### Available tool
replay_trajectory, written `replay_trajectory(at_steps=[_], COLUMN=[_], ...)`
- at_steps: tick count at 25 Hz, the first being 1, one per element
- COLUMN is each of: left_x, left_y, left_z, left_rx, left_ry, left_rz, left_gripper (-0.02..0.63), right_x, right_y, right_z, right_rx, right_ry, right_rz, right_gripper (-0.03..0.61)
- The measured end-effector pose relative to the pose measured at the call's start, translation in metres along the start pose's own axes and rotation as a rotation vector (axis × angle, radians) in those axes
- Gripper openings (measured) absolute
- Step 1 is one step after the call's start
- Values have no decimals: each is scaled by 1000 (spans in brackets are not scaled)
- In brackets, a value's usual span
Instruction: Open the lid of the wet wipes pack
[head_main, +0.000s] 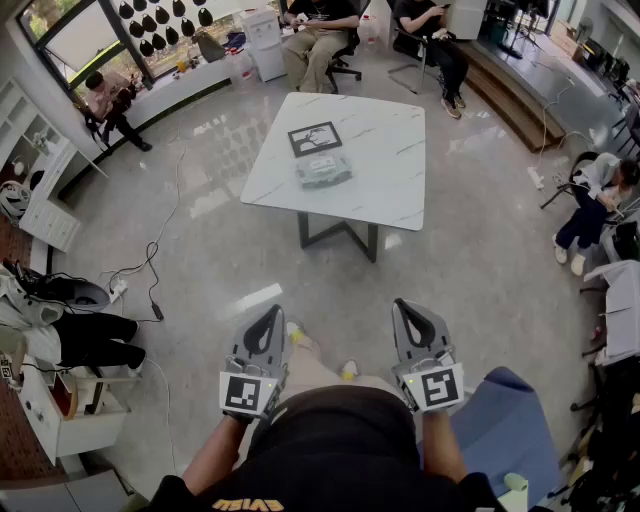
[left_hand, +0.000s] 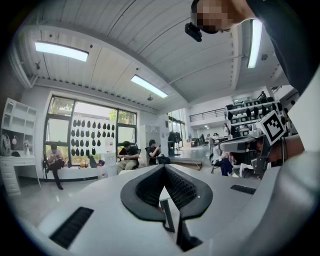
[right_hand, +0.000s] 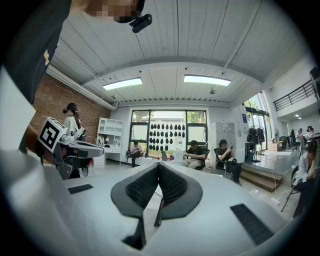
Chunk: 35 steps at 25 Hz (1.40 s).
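Observation:
The wet wipes pack (head_main: 323, 170) lies flat on a white marble-look table (head_main: 390, 160) some way ahead of me, next to a black-framed marker card (head_main: 315, 138). Both grippers are held level close to my body, far short of the table. In the head view my left gripper (head_main: 270, 312) and my right gripper (head_main: 405, 305) have their jaws together with nothing between them. The left gripper view shows the left gripper (left_hand: 164, 166) with its tips meeting. The right gripper view shows the same of the right gripper (right_hand: 159, 164). The pack does not show in either gripper view.
Grey floor lies between me and the table. Cables (head_main: 150, 280) trail on the floor at left beside a white shelf (head_main: 45, 215). Several seated people (head_main: 320, 30) line the far wall and right side. A blue seat (head_main: 510, 420) stands at my right.

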<state>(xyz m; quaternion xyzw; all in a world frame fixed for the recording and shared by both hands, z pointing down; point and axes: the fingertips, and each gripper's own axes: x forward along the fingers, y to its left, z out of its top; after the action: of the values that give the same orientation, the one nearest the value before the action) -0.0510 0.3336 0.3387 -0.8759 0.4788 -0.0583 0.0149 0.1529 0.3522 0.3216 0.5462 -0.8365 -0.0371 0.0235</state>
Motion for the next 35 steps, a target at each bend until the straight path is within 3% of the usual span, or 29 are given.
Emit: replay_trajectory(at_steps=[3, 8, 12, 15, 21, 35], left_x=[2, 10, 16, 20, 23, 24], left_y=[2, 6, 6, 5, 7, 17], left_z=[11, 15, 19, 21, 20, 14], left_rx=[34, 14, 16, 14, 12, -1], left_ry=[4, -32, -5, -32, -32, -26], left_rz=[8, 6, 5, -13, -10, -1], left_gripper=[17, 17, 17, 17, 17, 17], right_x=[0, 8, 8, 7, 8, 9], right_y=[2, -2, -8, -14, -18, -24], right_z=[0, 5, 3, 2, 2, -3], right_rx=[-15, -21, -3, 33, 13, 52], right_ry=[2, -12, 7, 16, 22, 40], right_rz=[9, 10, -4, -23, -48, -59], right_gripper=[2, 2, 2, 3, 7, 143])
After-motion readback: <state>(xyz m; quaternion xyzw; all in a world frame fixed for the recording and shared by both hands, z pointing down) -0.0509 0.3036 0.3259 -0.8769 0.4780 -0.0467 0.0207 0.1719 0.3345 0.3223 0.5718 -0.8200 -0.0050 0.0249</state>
